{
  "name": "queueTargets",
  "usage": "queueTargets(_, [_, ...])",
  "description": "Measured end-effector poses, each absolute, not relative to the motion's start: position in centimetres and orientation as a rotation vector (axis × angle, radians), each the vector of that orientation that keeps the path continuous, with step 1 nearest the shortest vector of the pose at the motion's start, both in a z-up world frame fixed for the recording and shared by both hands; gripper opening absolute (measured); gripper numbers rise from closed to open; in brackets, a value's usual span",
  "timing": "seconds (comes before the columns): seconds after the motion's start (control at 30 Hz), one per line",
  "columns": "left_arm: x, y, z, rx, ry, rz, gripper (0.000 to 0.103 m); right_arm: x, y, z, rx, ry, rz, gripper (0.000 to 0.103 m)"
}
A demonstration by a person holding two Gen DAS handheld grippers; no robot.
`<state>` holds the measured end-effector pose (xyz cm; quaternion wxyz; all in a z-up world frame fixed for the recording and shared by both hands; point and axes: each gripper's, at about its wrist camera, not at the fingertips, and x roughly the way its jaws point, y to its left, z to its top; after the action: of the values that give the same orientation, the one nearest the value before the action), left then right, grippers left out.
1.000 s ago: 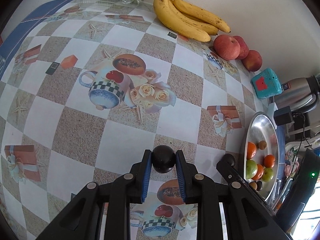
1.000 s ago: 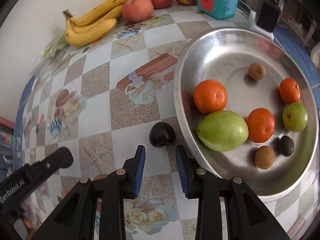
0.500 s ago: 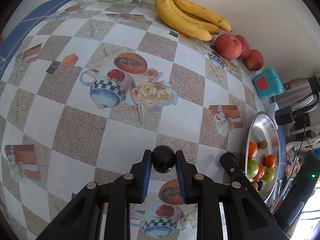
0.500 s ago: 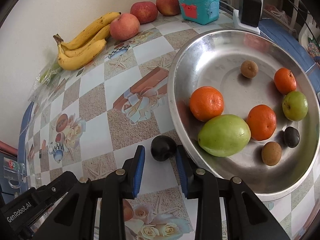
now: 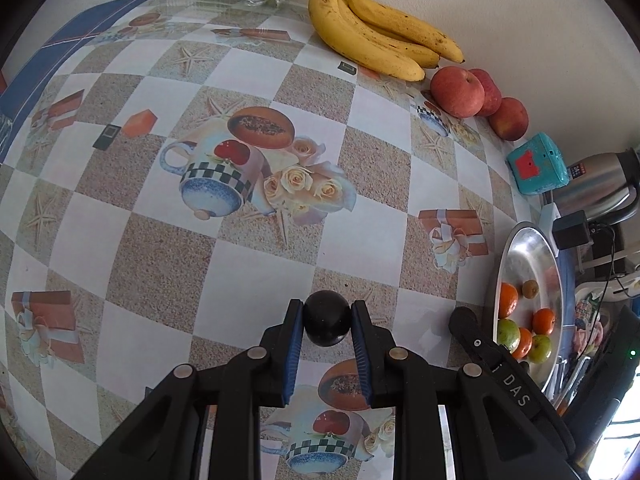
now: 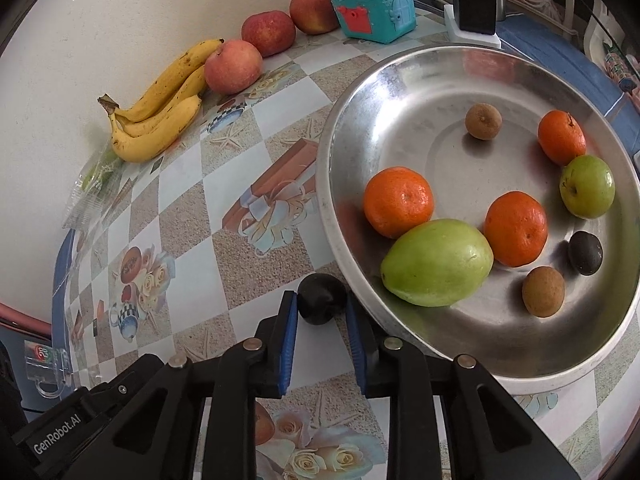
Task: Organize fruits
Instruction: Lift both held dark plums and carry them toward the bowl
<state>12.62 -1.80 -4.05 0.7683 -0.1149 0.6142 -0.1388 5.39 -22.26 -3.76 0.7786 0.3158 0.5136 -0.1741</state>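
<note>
Reading "GenRobot.AI" (image 6: 60,434) and "DAS" (image 5: 514,390) on black gripper arms

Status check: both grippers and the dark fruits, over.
Left gripper shut on dark fruit. Right gripper straddles second dark fruit on table, grip unconfirmed. Metal tray rim right beside it; big green fruit sits near that edge.

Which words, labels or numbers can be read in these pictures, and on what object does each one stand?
"GenRobot.AI": on the left gripper's black body, seen from the right wrist.
"DAS": on the right gripper's black body, seen from the left wrist; further letters may be hidden.
Label on the steel kettle: too small to read.
Sticker on the clear holder: blurred.
</note>
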Motion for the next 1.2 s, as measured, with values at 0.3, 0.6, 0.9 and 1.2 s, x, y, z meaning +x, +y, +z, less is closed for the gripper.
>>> queueTargets(0.3, [12.8,-0.6,-3.4,-0.282,1.31,-0.268,0.026,5.4,-22.2,-1.8,0.719,1.06,-0.305,0.025])
queueTargets(0.6, [12.5,-0.4,-1.7,-0.289,1.261,-0.259,0.026,5.3,-21.6,1.9,0.653,0.988,-0.245,0.025])
queueTargets(0.9, [11.8,-1.4,-0.6,-0.274,1.236,-0.268,0.026,5.1,-21.5,4.2,0.495,0.978,-0.256,0.025])
queueTargets(1.2, [10.9,-3.7,-0.5,-0.212,1.242,-0.287,0.026,5.0,-22.4,3.7,0.412,1.03,-0.26,0.025])
